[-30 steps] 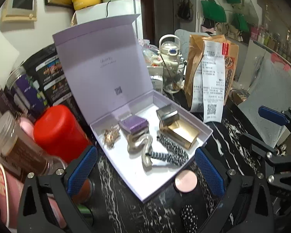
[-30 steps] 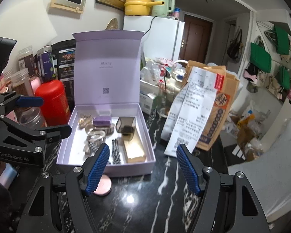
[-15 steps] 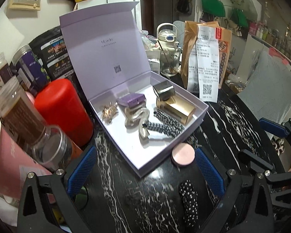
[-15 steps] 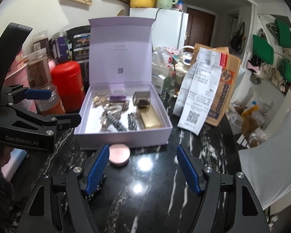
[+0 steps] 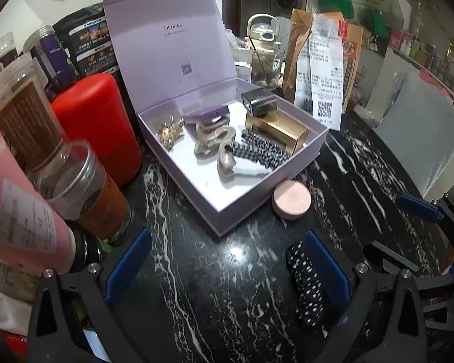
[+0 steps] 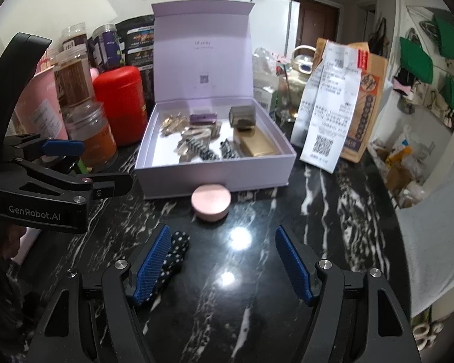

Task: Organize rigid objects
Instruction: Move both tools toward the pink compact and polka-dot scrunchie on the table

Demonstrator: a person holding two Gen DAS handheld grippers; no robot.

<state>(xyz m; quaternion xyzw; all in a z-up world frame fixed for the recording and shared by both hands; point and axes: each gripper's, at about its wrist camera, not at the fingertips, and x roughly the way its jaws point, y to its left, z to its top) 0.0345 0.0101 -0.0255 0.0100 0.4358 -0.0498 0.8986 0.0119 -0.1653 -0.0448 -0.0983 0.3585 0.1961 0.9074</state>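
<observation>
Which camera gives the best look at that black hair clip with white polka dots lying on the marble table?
The left wrist view: the black polka-dot hair clip shows nearly whole. In the right wrist view, a blue finger pad hides much of it.

The desk [image 6: 333, 227] is black stone-like slab veined white, polished, throwing glare; the lilac box [image 6: 215, 175] looks like matt card; the gold case [image 5: 277, 130] inside it has a brushed metallic sheen; the round pink compact [image 6: 211, 201] near the desk's middle is smooth, satin plastic; the dotted clip [image 5: 307, 290] looks cloth-covered; the hand-held gripper [image 6: 224, 269] pads [image 6: 152, 267] are ribbed blue rubber on matt black plastic.
</observation>
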